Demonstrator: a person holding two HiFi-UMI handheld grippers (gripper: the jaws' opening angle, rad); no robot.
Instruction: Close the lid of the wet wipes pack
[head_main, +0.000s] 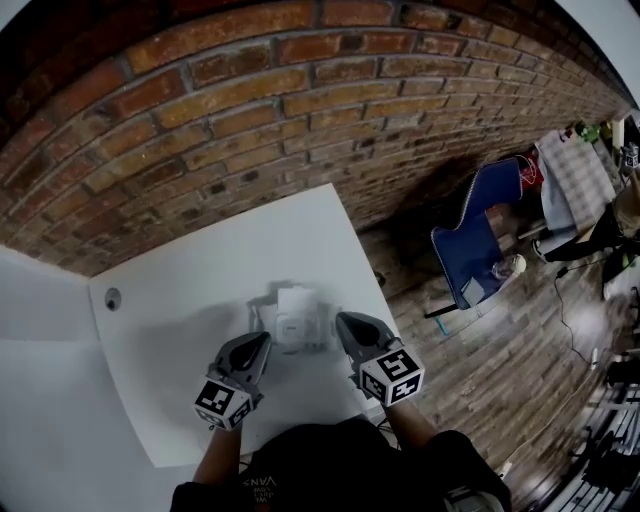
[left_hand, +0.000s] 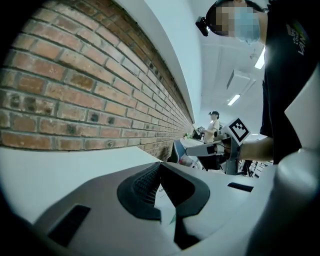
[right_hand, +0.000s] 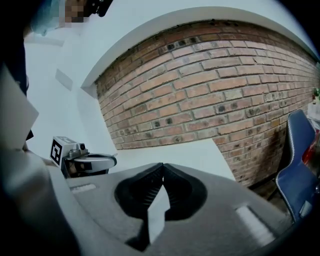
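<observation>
The white wet wipes pack (head_main: 295, 322) lies on the white table (head_main: 180, 330), just in front of me. Its lid (head_main: 298, 300) looks raised at the far side, though the view is too small to be sure. My left gripper (head_main: 262, 342) is at the pack's left edge and my right gripper (head_main: 343, 322) at its right edge. In the left gripper view the jaws meet at the tip (left_hand: 160, 167), with a white printed piece of the pack (left_hand: 165, 205) between them. The right gripper (right_hand: 162, 167) is also shut, with a white strip of the pack (right_hand: 156, 215) caught in its jaws.
A brick wall (head_main: 250, 90) runs behind the table. A round cable hole (head_main: 112, 297) sits near the table's left side. A blue chair (head_main: 480, 245) stands on the wooden floor to the right, past the table's right edge (head_main: 365, 270).
</observation>
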